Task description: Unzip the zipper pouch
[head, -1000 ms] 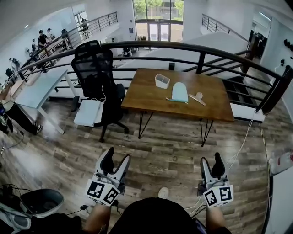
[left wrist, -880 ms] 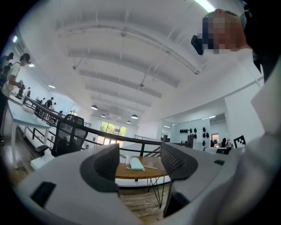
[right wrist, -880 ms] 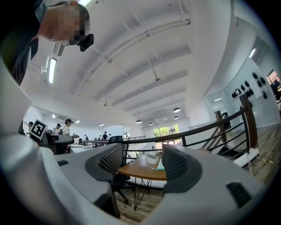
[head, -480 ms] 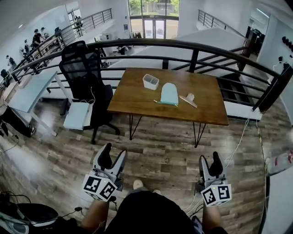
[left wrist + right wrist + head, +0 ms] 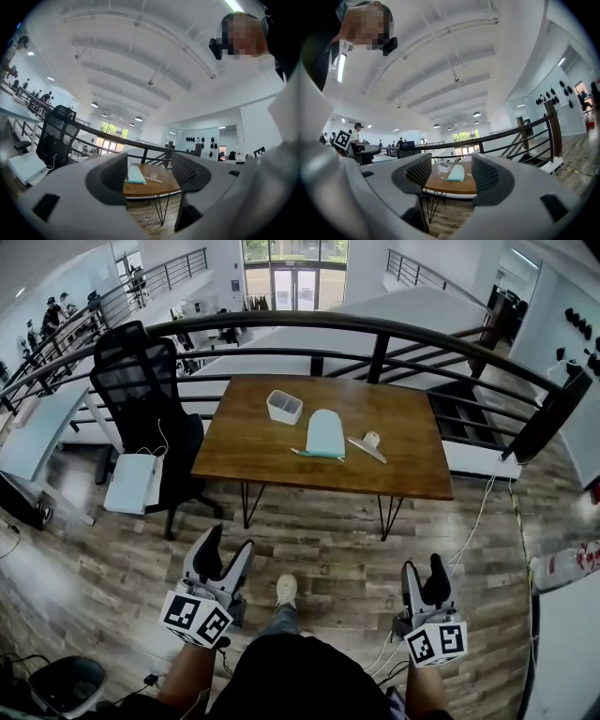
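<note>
On table (image 5: pixel 403 465), pouch (image 5: pixel 325 434) near white bin (image 5: pixel 284 407), contents unclear; L hand-held gripper (image 5: pixel 225 546) & R hand-held gripper (image 5: pixel 424 566) agape.

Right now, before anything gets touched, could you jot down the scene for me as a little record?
table: wooden, thin metal legs
pouch: pale teal, lying on table; zipper too small to tell
box: white, on table, left of pouch, apart from it
chair: black, left of table
left gripper: open, empty, short of table
right gripper: open, empty, jaws just closed a little
unzipping: not begun
</note>
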Available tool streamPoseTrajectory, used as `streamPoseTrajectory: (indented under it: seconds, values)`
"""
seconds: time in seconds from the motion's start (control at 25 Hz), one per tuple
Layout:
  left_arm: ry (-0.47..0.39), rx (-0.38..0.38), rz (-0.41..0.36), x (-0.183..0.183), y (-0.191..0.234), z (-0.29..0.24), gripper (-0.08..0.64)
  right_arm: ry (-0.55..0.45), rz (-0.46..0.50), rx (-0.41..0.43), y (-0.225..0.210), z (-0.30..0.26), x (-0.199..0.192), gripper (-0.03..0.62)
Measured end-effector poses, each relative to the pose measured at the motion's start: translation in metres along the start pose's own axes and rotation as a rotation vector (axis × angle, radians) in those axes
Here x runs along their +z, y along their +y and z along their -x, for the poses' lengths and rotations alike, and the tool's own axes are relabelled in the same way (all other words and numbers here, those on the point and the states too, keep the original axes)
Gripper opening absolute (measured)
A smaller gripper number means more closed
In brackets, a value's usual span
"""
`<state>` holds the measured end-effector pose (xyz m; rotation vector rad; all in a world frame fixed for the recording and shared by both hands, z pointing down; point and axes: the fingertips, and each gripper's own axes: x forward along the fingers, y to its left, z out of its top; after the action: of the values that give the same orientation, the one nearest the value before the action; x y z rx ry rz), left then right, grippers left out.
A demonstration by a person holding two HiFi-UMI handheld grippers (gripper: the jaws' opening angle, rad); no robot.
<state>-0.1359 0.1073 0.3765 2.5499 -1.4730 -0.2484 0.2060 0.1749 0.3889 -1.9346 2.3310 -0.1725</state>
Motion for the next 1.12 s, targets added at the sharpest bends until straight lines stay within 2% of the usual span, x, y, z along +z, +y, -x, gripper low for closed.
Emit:
streamPoseTrajectory:
  seconds: [0.16,0.36,0.56,0.76,1.12]
  values:
    - [0.012,-0.009,0.002,-0.004,0.01,-0.034,0.282,-0.001,0.0,-0.028,-0.019,-0.029,0.005,0.247]
    - [0.003,-0.013,0.042,0.004,0.031,-0.081,0.282,-0.004,0.002,-0.014,-0.028,-0.081,0.011,0.242]
    - [0.011,-0.031,0.014,0.01,0.048,-0.129,0.282,0.007,0.011,0.002,-0.032,-0.131,0.014,0.238]
    - [0.045,-0.058,0.043,0.002,0.069,-0.164,0.282,0.03,0.01,0.002,-0.037,-0.174,0.006,0.232]
    - [0.084,-0.1,0.044,-0.003,0.112,-0.212,0.282,0.061,0.011,0.0,-0.03,-0.241,-0.008,0.227]
